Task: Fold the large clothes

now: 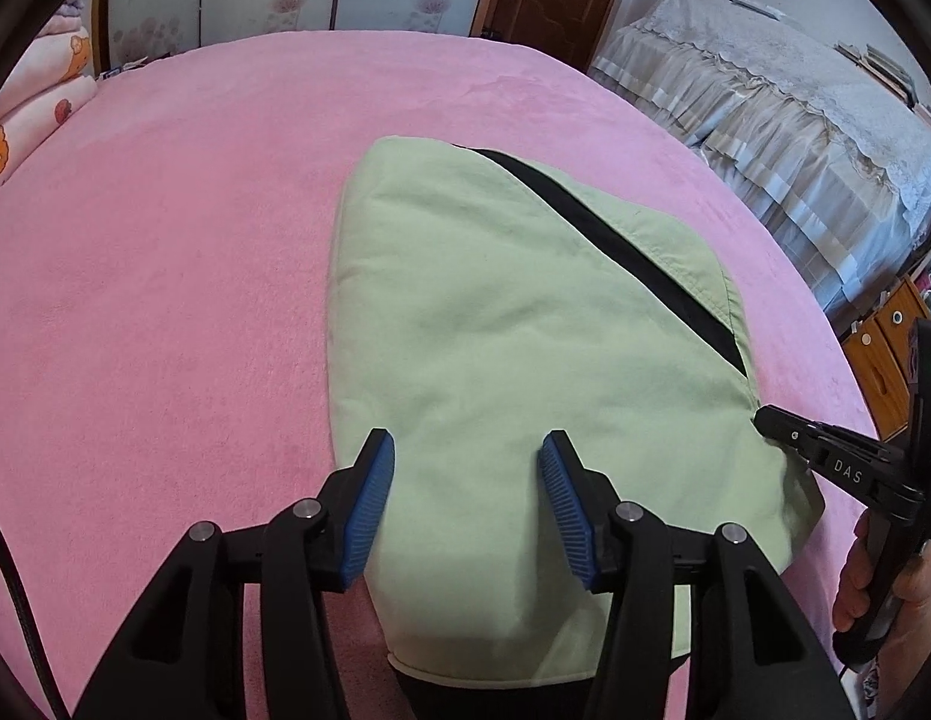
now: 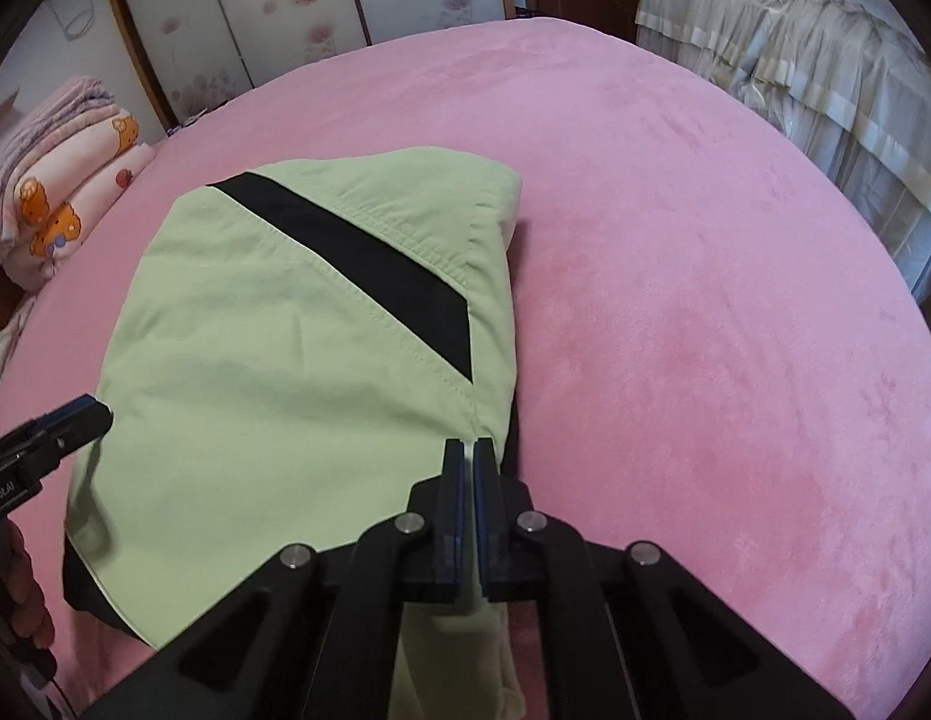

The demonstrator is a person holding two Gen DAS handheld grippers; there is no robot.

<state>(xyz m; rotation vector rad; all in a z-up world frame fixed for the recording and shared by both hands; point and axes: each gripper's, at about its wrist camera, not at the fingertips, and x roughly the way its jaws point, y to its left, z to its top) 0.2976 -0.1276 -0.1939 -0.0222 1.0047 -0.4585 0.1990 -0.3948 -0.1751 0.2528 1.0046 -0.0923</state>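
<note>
- Two grippers on one green garment (image 1: 495, 312), folded into a compact packet on the pink bed cover (image 1: 165, 240), near the person's edge of the bed.
- Right gripper (image 2: 470, 450): jaws pressed together on the garment's near right edge, a thin sliver of pale fabric showing between the pads; black lining peeks out just beside it.
- Left gripper (image 1: 465, 450): jaws apart, hovering over the near left part of the packet, pads not pressing on cloth; fabric lies below and between them.
- Key relation: packet's long axis runs away from the person, toward the wardrobe doors (image 2: 273, 12); both grippers sit at its near end, left edge under the left one, right edge in the right one. Black stripe (image 2: 345, 264) runs diagonally across the far half.
- Likely next: left clamps the near left corner, then both carry the near end forward over the far end. Judgement only.
- Room: plenty of bare cover beyond and to the right of the packet; stacked blankets (image 2: 57, 192) well apart on the left; bed edge close behind.
- Risk: loose black layer at near left corner (image 2: 87, 594) may slip out if only top layer is caught.
</note>
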